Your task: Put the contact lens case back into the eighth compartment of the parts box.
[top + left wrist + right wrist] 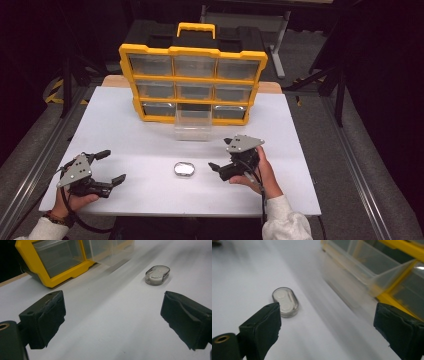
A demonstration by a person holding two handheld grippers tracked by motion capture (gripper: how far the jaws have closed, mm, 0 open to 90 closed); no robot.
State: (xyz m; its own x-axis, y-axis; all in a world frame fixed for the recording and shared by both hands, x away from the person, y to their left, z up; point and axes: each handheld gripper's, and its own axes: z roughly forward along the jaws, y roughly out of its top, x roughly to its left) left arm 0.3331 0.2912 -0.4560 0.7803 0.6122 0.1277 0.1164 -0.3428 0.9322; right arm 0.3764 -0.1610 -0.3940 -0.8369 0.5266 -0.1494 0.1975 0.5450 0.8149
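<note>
Drawer (193, 126): pulled out of organizer (192, 82).
Capsule (184, 169): on surface (150, 145), not yet taken.
Left tongs (114, 166), right tongs (220, 154): wide apart, empty.

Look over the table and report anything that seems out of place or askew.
One clear drawer of the yellow organiser is pulled out from the bottom middle slot onto the table; the other drawers sit flush. A small clear oval case lies alone between both open grippers, left and right.

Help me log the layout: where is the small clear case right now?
In the high view the case lies on the white table, between the left gripper and right gripper, nearer the right, in front of the pulled-out drawer.
</note>
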